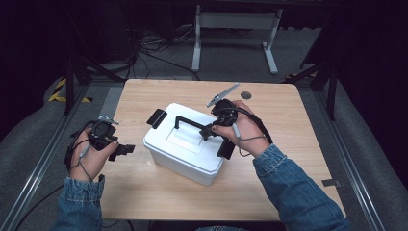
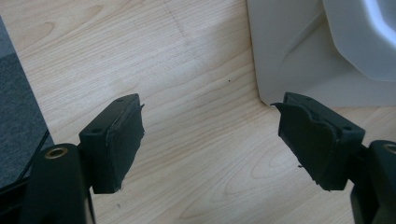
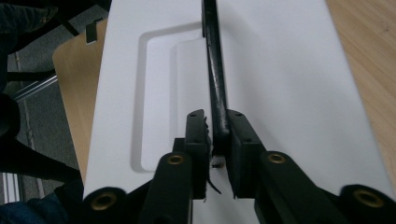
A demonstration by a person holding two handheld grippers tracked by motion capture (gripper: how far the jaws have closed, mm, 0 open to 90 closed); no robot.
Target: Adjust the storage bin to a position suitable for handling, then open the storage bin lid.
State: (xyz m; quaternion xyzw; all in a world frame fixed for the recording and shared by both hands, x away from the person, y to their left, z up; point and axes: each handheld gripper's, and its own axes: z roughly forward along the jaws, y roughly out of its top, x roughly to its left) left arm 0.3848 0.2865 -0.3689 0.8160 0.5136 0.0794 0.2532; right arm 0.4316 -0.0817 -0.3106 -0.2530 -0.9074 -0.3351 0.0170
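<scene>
One white box (image 1: 185,144) sits near the middle of the wooden desk (image 1: 288,144), turned at an angle to the desk's edges, its lid shut. A black handle (image 1: 190,122) stands upright over the recessed panel of the lid, and a black latch (image 1: 156,118) shows at the far left end of the box. The right gripper (image 1: 210,131) has its jaws closed on the right end of that handle; in the right gripper view the thin black bar (image 3: 215,70) runs straight up between the two pads (image 3: 198,140), pinched tight. The person's right hand (image 1: 243,130) wraps the gripper's body above the lid. The left gripper (image 1: 122,150) hovers low over the desk just beside the box's left side, jaws spread wide apart with only bare wood between them; the box's white wall (image 2: 289,51) shows just past its right jaw. Denim sleeves (image 1: 293,192) cover both forearms.
</scene>
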